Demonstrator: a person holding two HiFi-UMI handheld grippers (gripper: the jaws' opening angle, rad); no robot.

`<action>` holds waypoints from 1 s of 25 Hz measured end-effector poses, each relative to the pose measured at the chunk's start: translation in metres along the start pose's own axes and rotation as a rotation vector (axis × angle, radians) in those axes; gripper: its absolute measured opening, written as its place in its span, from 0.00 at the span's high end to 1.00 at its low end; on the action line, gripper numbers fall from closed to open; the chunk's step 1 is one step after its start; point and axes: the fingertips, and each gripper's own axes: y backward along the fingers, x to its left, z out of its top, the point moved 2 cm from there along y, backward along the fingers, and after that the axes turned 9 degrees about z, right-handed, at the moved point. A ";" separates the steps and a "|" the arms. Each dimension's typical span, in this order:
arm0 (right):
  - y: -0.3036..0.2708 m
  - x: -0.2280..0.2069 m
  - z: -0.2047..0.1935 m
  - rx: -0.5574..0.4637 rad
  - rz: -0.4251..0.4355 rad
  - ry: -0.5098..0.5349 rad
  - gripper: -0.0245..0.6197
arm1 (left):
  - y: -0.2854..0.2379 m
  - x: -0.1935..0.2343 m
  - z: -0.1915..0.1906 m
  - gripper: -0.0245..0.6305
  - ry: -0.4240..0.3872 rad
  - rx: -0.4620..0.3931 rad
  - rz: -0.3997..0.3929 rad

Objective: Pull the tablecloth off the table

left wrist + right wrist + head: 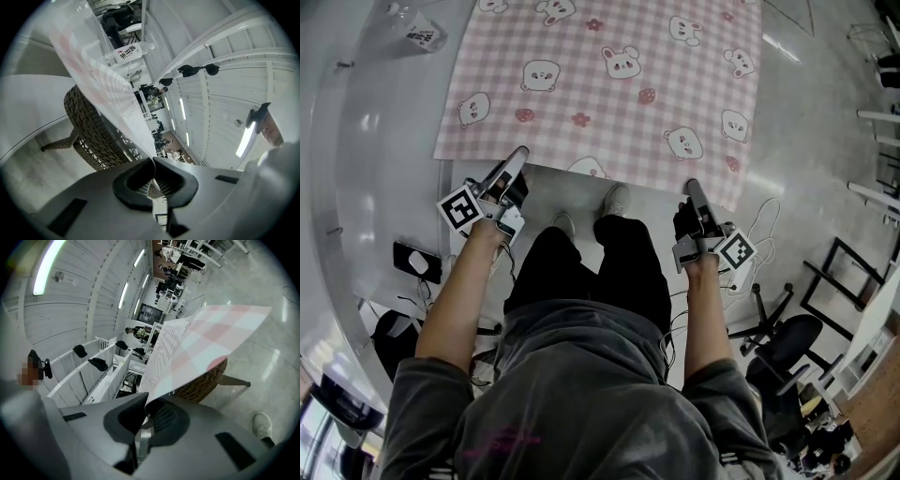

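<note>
Stands square to the near hem of the tablecloth (609, 94), a pink-and-white check with cartoon animal faces and small flowers, spread flat and hiding most of the surface beneath it. Reaches the bare left forearm (455, 300) and right forearm (703, 319) forward and down toward that hem, elbows slightly bent, grey sleeves pushed up past the elbows.

Holds the left hand-held gripper (514, 169) tilted up and a little inward, its marker cube turned outward, jaw tips meeting the hem just beside the tablecloth's near left corner. In the left gripper view, shows the left hand-held gripper (153, 161) clenched on the thin edge of the tablecloth (93, 79), with the cloth running away from the jaws as a taut sheet.

Holds the right hand-held gripper (692, 187) nearly upright, marker cube again outward, tips at the hem near the tablecloth's near right corner. In the right gripper view, shows the right hand-held gripper (146, 404) likewise pinched shut on the tablecloth (206, 338).

Under the tablecloth: a dark wicker base (89, 126) with a splayed leg. Beyond the tablecloth's far left corner: a clear water bottle (417, 33). Just under the near hem, between the two grippers: pale shoes (614, 199) and black trousers.
</note>
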 end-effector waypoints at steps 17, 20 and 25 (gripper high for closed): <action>0.014 -0.014 -0.017 -0.159 0.282 0.261 0.95 | 0.011 0.007 -0.012 0.96 -0.202 -0.145 -0.365; 0.004 -0.017 -0.013 -0.202 0.366 0.333 0.95 | 0.001 0.010 -0.005 0.96 -0.259 -0.182 -0.472; 0.002 -0.030 -0.016 -0.252 0.423 0.450 0.95 | -0.014 0.031 -0.004 0.96 -0.306 -0.209 -0.610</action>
